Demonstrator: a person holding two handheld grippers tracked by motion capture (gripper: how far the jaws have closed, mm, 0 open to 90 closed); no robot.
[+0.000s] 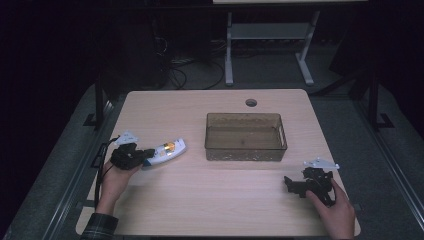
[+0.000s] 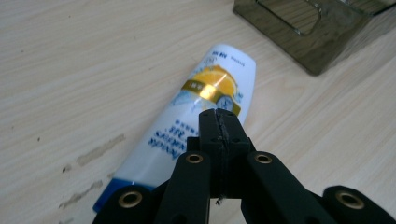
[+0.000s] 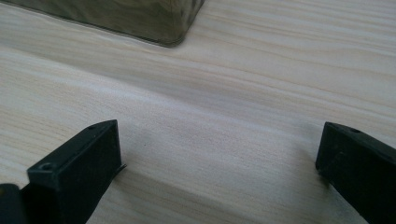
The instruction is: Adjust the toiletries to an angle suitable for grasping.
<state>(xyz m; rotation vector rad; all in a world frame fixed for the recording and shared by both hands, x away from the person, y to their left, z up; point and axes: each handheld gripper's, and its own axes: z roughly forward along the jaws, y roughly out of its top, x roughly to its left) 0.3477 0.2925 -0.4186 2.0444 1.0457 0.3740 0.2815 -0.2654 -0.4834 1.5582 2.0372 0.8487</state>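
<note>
Fingers of the left gripper (image 2: 219,122) pinch flat together on the tube (image 2: 205,107). Lift it level toward the bin (image 1: 245,136) at three o'clock. Right gripper (image 3: 219,154) gapes wide, empty.

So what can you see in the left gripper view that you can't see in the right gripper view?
Left gripper view: a white and blue tube with a yellow picture on it, lying on the table, and the left fingers shut together in front of it. Right gripper view: the right fingers spread wide open over bare wood. Both: the pale wooden table and a corner of the clear brownish bin.
</note>
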